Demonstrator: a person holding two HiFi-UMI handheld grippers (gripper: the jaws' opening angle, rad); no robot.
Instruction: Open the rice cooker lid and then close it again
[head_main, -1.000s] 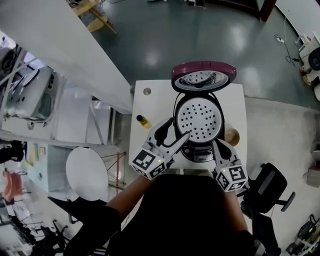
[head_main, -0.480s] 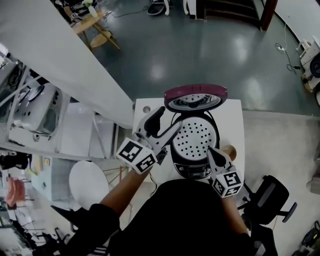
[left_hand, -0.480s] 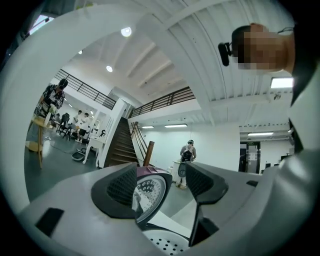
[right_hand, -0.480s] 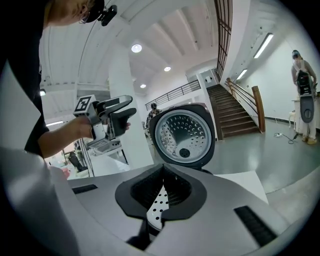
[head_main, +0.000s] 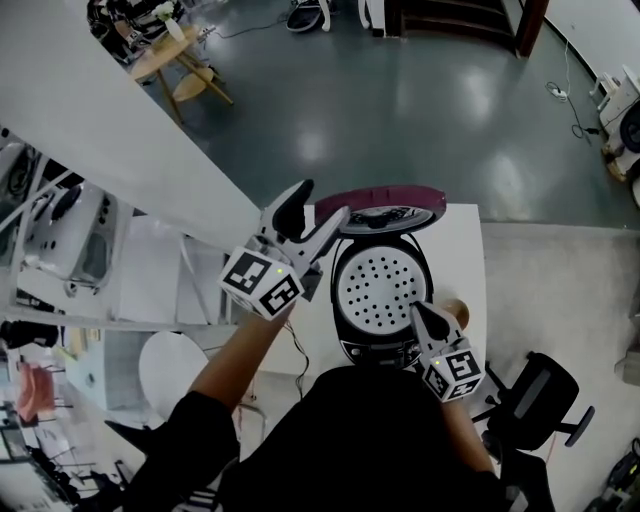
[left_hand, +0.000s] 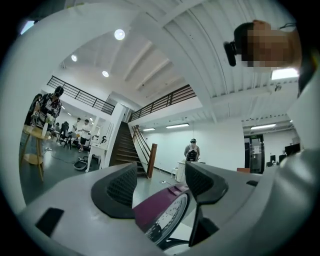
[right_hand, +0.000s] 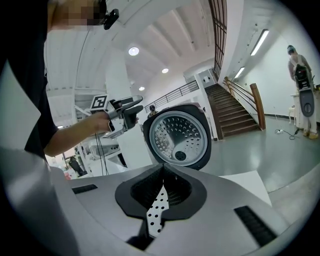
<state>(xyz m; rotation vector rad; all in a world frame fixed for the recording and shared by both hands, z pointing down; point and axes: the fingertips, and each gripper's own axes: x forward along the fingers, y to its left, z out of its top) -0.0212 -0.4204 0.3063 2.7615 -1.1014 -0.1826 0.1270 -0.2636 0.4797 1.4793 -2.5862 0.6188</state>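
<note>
The rice cooker (head_main: 378, 300) stands on a white table (head_main: 465, 245) with its maroon lid (head_main: 380, 205) raised upright at the back. A white perforated tray (head_main: 382, 288) shows inside the pot. My left gripper (head_main: 315, 215) is held high at the lid's left edge, jaws open. In the left gripper view the maroon lid (left_hand: 165, 215) shows low between the open fingers of the left gripper (left_hand: 160, 187). My right gripper (head_main: 425, 320) is shut at the cooker's front right. In the right gripper view the right gripper (right_hand: 162, 187) points at the lid's metal underside (right_hand: 177, 137).
A brown round object (head_main: 457, 310) sits on the table right of the cooker. A black chair (head_main: 545, 395) stands at the right, a round white table (head_main: 170, 365) at the left. A white slanted beam (head_main: 120, 120) runs along the left.
My left gripper has risen from the cooker's front left rim up to the left edge of the raised lid. The right gripper has shifted slightly and stays shut.
</note>
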